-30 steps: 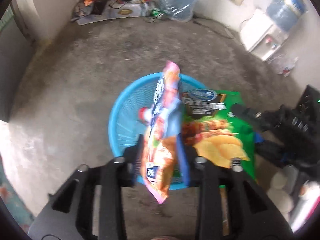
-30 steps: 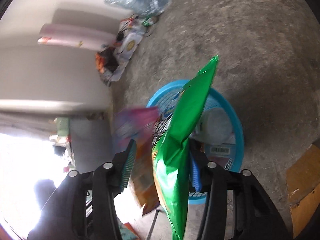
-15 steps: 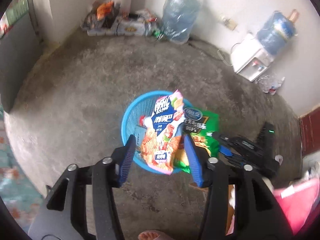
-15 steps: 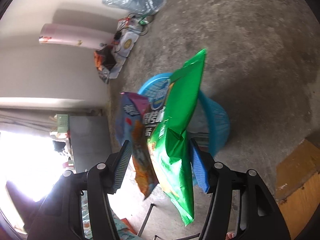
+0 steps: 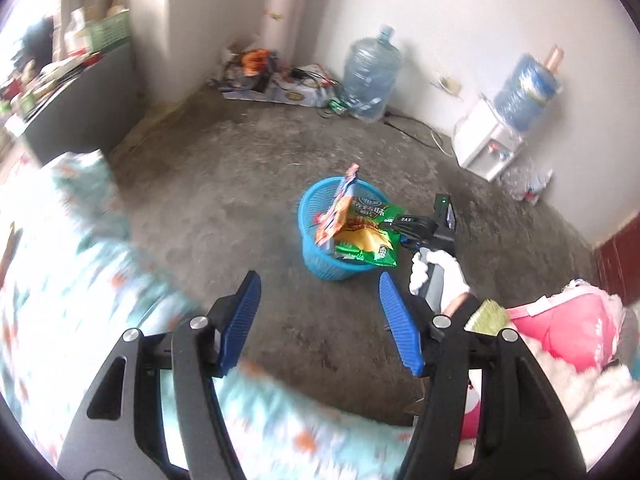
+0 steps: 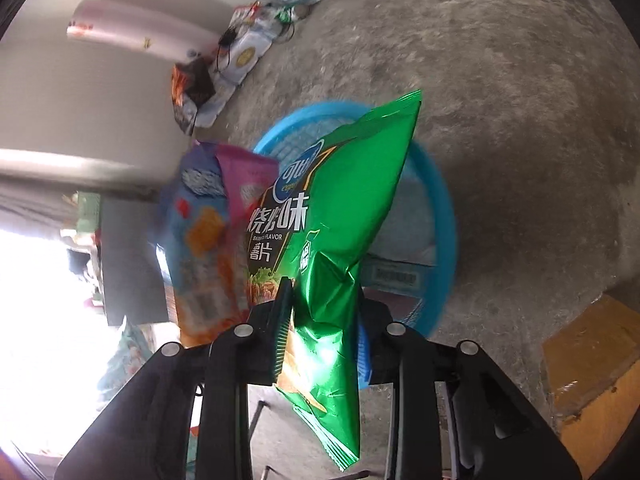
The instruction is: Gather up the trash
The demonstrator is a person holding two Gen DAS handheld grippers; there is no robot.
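A blue plastic basket (image 5: 320, 260) stands on the concrete floor. A pink and orange snack bag (image 5: 338, 208) leans upright inside it. My left gripper (image 5: 320, 280) hangs high above and well back from the basket, its jaws opening with nothing between them. A green chip bag (image 6: 340, 208) hangs over the basket (image 6: 444, 208), and my right gripper (image 6: 324, 300) is closing on its lower part, pads pinching the foil. The left wrist view shows that gripper (image 5: 400, 226), the green bag (image 5: 368, 240) and a white-gloved hand (image 5: 438, 272). The pink bag (image 6: 208, 240) sits just left of the green one.
A large water jug (image 5: 372, 76) and a heap of cables and wrappers (image 5: 272, 76) lie along the far wall. A white water dispenser (image 5: 488, 144) stands at right. Blurred patterned cloth (image 5: 60, 260) fills the left; pink fabric (image 5: 568, 332) at lower right. Cardboard (image 6: 588, 356) lies by the basket.
The left gripper let go of the pink snack bag and pulled up and back; the bag now rests in the basket. The right jaws narrowed onto the green bag.
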